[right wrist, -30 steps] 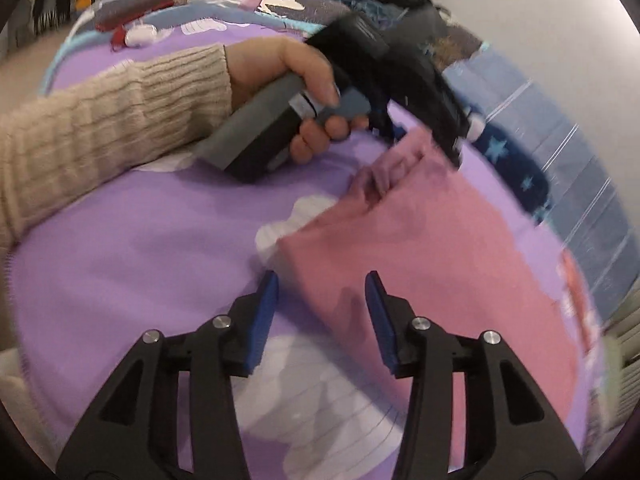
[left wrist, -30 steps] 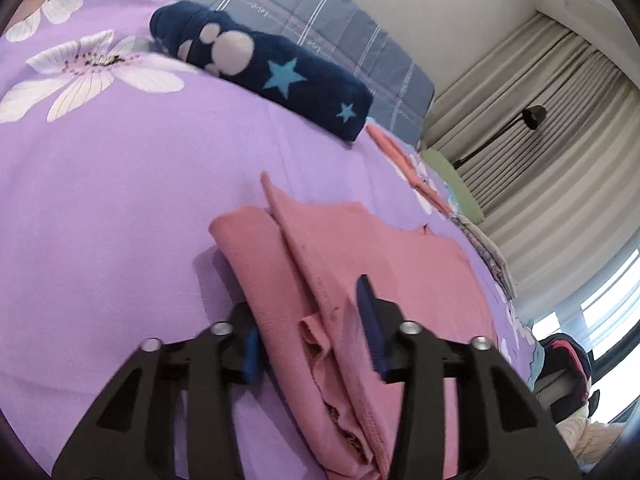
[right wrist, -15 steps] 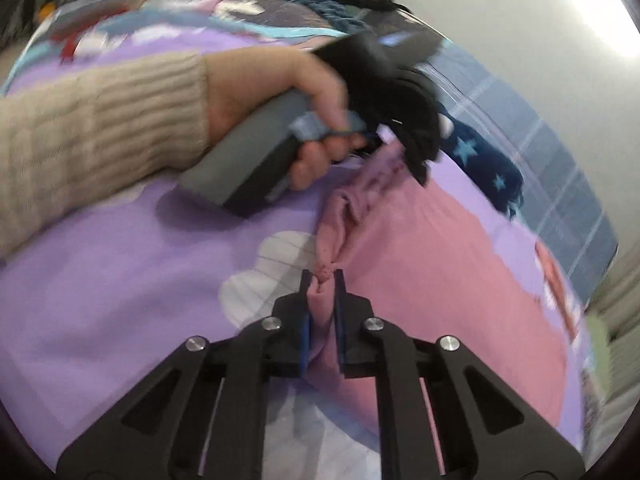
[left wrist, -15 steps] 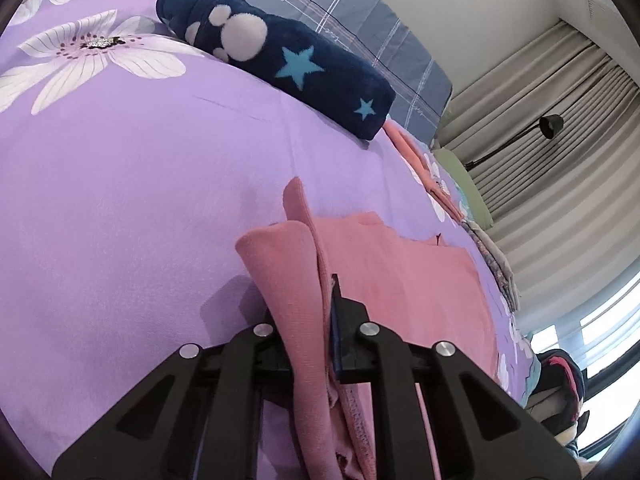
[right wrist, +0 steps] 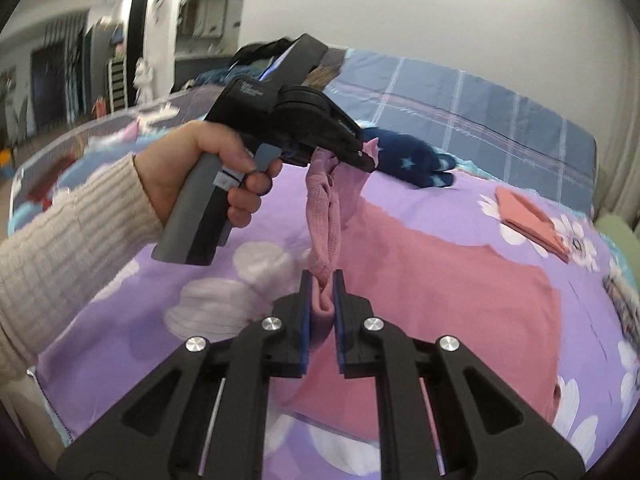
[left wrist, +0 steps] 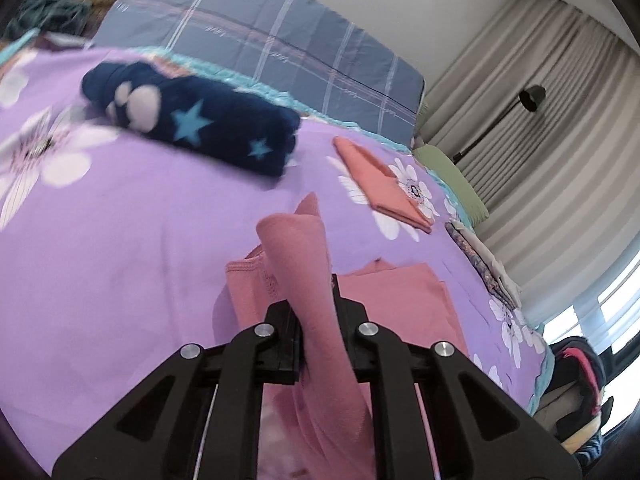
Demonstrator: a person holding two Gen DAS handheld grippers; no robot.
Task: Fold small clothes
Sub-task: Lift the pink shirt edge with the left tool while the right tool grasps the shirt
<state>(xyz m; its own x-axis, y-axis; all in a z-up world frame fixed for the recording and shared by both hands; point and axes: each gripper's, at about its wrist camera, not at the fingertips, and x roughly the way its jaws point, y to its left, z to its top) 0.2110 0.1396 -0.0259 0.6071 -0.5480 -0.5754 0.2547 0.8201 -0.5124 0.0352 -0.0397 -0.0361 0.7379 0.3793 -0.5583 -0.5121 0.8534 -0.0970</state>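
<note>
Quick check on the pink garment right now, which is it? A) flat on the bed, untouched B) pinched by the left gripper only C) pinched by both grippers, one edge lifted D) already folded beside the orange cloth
C: the left gripper and the right gripper each clamp the pink garment, its near edge raised off the purple bedspread.

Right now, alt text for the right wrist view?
The right gripper and left gripper, each with jaws shut on the pink garment, lift its edge off a purple floral bedspread. A folded navy star-print item lies behind.
</note>
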